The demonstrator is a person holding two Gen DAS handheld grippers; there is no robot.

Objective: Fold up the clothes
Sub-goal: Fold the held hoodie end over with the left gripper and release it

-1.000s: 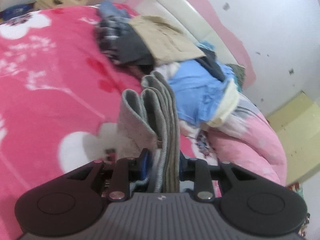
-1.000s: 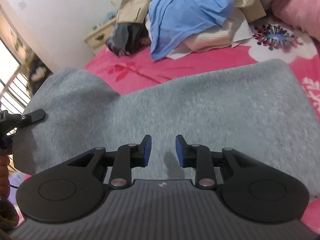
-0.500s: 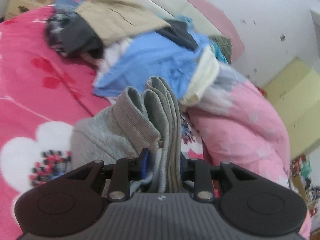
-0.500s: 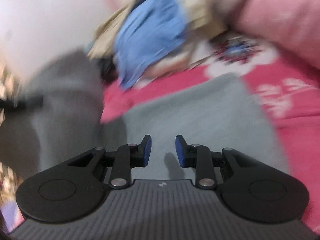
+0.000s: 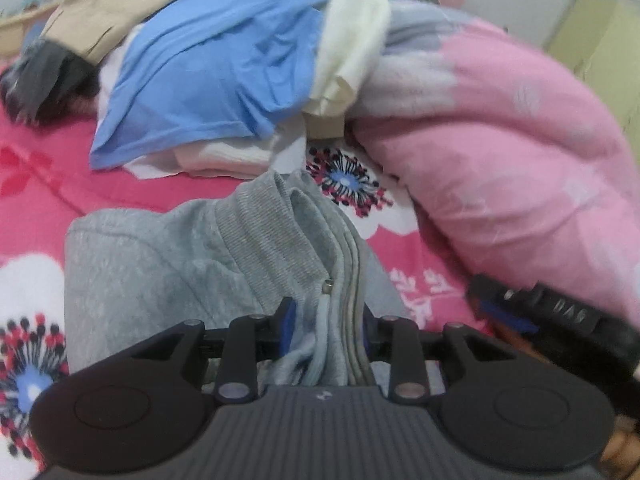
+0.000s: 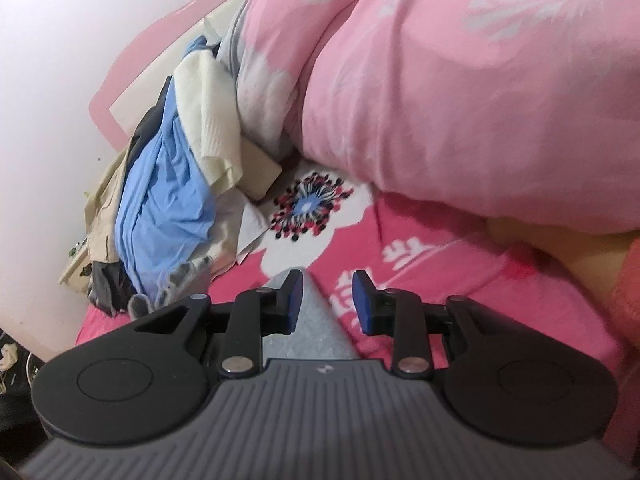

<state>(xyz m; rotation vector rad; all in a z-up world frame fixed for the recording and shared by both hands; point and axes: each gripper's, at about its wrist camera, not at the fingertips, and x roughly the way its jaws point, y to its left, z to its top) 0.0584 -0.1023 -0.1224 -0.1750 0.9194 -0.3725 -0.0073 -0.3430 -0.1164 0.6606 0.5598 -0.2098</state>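
The left gripper (image 5: pixel 326 316) has carried the bunched waistband of the grey garment (image 5: pixel 160 264) across the bed toward the pink duvet (image 5: pixel 520 152); its jaws are opening, folds between them. The garment, earlier hanging in the air, now lies doubled on the blanket (image 5: pixel 40 168). The right gripper (image 6: pixel 326 300) has swung off the broad grey cloth (only a narrow corner shows between its blue pads (image 6: pixel 362 300)) and appears at the left view's right edge (image 5: pixel 508 308).

No legible text or labels
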